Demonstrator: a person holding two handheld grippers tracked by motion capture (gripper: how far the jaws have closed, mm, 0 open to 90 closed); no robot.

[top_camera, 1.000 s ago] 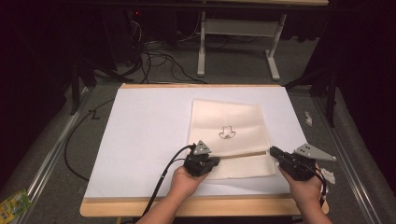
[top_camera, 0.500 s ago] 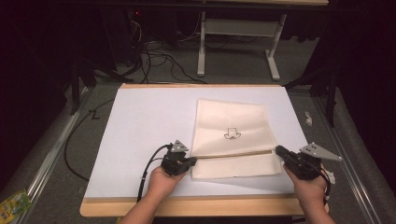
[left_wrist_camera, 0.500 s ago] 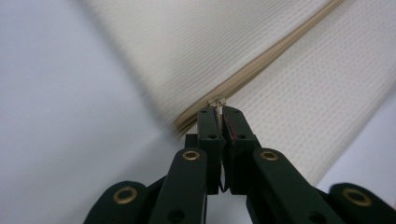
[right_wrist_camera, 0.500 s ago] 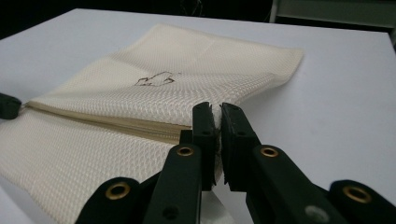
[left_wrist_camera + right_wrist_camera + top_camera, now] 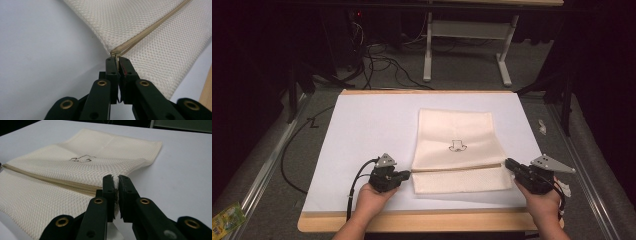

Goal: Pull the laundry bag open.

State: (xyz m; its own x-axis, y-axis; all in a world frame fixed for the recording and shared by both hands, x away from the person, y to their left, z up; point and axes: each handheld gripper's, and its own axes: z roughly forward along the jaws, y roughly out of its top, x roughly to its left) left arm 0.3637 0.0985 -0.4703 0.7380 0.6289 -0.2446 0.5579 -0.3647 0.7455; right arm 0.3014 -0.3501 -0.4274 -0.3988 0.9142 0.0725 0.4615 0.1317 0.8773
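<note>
- One cream mesh fabric bag (image 5: 455, 150) with one tan zip (image 5: 457, 169) across it and one small dark printed figure (image 5: 457, 146) on its upper panel lies flat on the white-covered wooden surface (image 5: 362, 130), right of centre and towards the near edge
- Two hand-held black grippers: the left gripper (image 5: 408, 174) sits at the bag's left edge, the right gripper (image 5: 509, 163) at its right edge, each level with the zip line
- In the left gripper view the jaws are pressed together on the small zip pull (image 5: 116, 57) at the zip's left end
- In the right gripper view the jaws are pinching the bag's mesh edge (image 5: 115, 180) beside the zip's right end
- Two hands (image 5: 372, 196) hold the grippers from the near edge; one black cable (image 5: 354, 187) loops from the left gripper
- One small white scrap (image 5: 542, 126) lies on the grey floor to the right of the surface, and one green packet (image 5: 226, 218) lies at the lower left
- Compared with half a second ago, the left gripper is a little farther right, at the bag's edge, and the bag lies slightly straighter; a second ago the left gripper was farther right still, over the bag's lower left part
</note>
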